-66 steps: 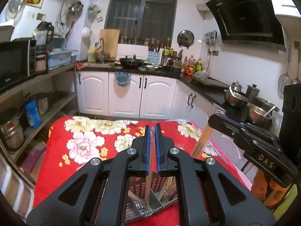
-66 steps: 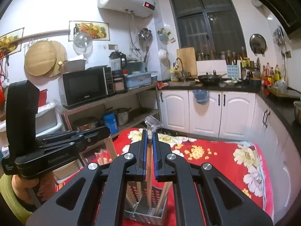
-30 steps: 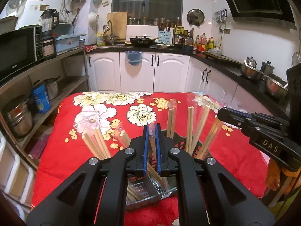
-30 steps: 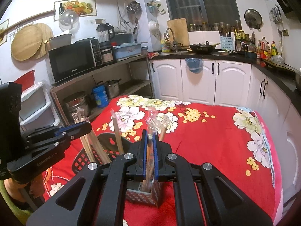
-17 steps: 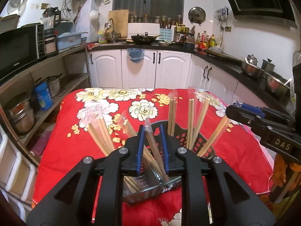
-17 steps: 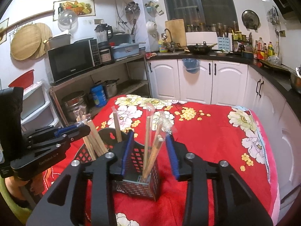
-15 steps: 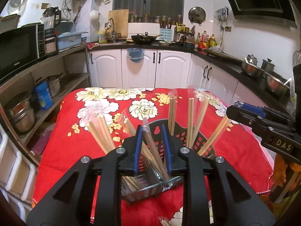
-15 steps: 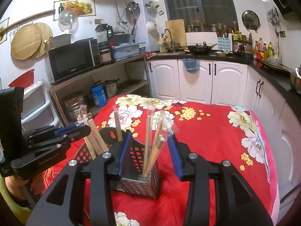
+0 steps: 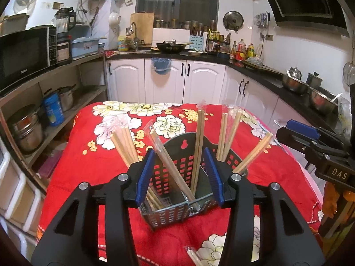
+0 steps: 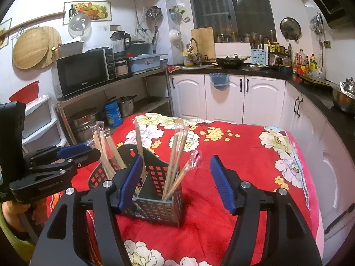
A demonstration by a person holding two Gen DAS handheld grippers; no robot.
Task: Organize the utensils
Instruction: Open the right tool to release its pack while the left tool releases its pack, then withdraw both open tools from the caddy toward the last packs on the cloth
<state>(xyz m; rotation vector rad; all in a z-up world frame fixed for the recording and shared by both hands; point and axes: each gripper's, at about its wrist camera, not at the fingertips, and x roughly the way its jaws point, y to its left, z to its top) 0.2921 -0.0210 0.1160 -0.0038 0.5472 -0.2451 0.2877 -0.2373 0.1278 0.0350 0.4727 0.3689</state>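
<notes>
While both tools [image 9: 180,175] [image 10: 175,181] open empty, chopsticks [image 9: 170,166] stand in basket [image 9: 168,212]

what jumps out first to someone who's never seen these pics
A dark slotted utensil basket bristling with wrapped wooden chopsticks stands mid-table on a loud red floral tablecloth. The left tongs and right tongs, both blue-padded and opening, frame it without gripping anything.
</notes>
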